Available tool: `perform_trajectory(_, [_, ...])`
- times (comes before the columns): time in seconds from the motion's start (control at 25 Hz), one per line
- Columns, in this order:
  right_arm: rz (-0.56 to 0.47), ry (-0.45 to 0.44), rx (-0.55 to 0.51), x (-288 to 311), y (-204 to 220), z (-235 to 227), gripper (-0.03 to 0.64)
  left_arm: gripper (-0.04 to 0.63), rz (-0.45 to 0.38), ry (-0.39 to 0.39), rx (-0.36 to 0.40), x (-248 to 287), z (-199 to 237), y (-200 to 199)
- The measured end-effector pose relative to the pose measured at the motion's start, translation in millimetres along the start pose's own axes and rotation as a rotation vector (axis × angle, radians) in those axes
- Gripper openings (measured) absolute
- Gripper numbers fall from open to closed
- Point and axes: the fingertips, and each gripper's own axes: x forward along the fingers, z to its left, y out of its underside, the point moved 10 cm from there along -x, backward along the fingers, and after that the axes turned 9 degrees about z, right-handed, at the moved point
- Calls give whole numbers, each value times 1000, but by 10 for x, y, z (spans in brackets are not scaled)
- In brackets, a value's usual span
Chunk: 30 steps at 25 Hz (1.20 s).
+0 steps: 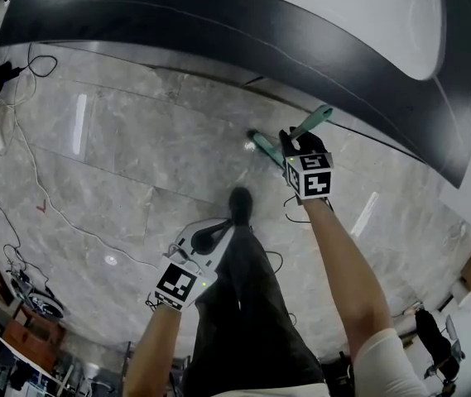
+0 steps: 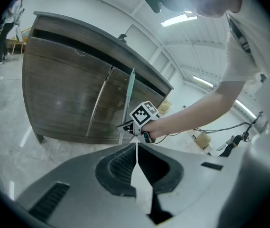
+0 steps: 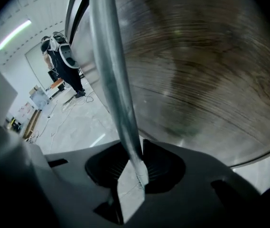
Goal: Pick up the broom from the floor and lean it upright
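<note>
Broom (image 3: 111, 80): slim, silvery-grey metal pole

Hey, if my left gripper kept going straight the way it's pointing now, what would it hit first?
Most likely the right gripper, clamped on the broom handle almost dead ahead. The wooden counter stands behind them. Depth is hard to judge from here.

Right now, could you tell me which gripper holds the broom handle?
The right gripper, clamped on the silvery broom handle; the left gripper is shut, empty.
</note>
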Motion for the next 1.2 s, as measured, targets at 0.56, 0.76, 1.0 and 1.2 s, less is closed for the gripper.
perform_trajectory(0.56, [192,-215,-180,-98,118,153,87,11,-1,22,7,-27,-60,-31])
perform_trajectory(0.76, [252,-283,-191,-110,174,265,87,11,11,26,2,-85,-38,-13])
perform_trajectory(1.0, [286,-276,-152,54,144,190,89,11,9,25,2,-41,11,53])
perform_trajectory(1.2, [273,-253,-92,223,105,154,92,11,21,29,-13,-33,52,218])
